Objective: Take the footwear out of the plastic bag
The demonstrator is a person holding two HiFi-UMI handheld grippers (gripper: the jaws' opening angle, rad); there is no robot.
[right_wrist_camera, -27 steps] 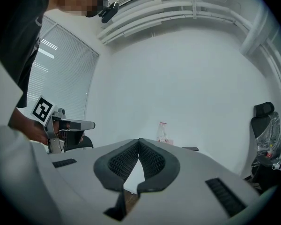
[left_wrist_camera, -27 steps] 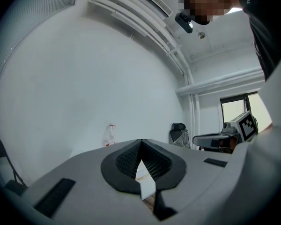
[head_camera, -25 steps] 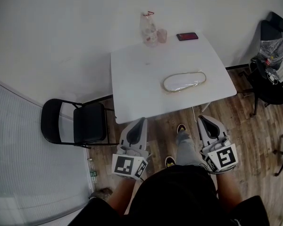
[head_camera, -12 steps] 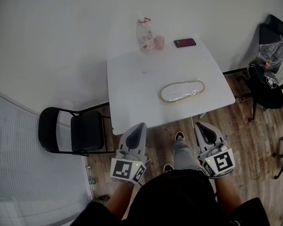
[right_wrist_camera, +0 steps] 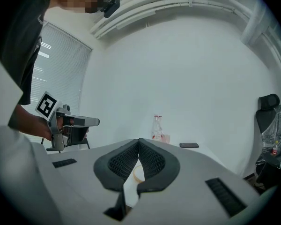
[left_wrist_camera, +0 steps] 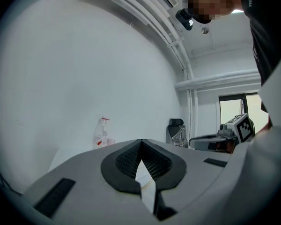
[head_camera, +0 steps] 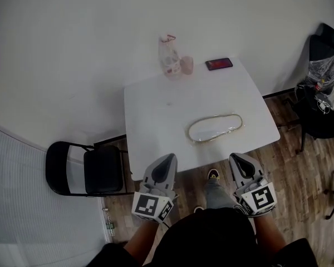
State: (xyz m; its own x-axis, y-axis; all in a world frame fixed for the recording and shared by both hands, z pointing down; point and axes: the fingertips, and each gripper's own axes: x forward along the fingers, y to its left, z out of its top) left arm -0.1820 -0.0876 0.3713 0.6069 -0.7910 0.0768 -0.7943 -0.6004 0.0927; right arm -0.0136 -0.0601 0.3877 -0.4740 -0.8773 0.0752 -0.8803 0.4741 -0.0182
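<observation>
A clear plastic bag (head_camera: 215, 128) holding a flat, pale, beige-rimmed piece of footwear lies on the white table (head_camera: 156, 121), towards its near right side. My left gripper (head_camera: 167, 160) is shut and empty, its tip at the table's near edge, left of the bag. My right gripper (head_camera: 237, 158) is also shut and empty, just short of the near edge and a little nearer than the bag. In the right gripper view, a sliver of the bag (right_wrist_camera: 136, 173) shows below the closed jaws (right_wrist_camera: 139, 141). The left gripper view shows its jaws (left_wrist_camera: 140, 142) closed over the tabletop.
A clear bottle (head_camera: 168, 54), a pink cup (head_camera: 186, 65) and a dark phone (head_camera: 219, 64) stand along the table's far edge. A black folding chair (head_camera: 86, 168) is left of the table. An office chair (head_camera: 320, 93) with a bag on it is at the right. The floor is wood.
Both grippers have moved forward together towards the table's near edge. The person has stepped closer, and the table now sits nearer in view. Jaws stayed shut.
</observation>
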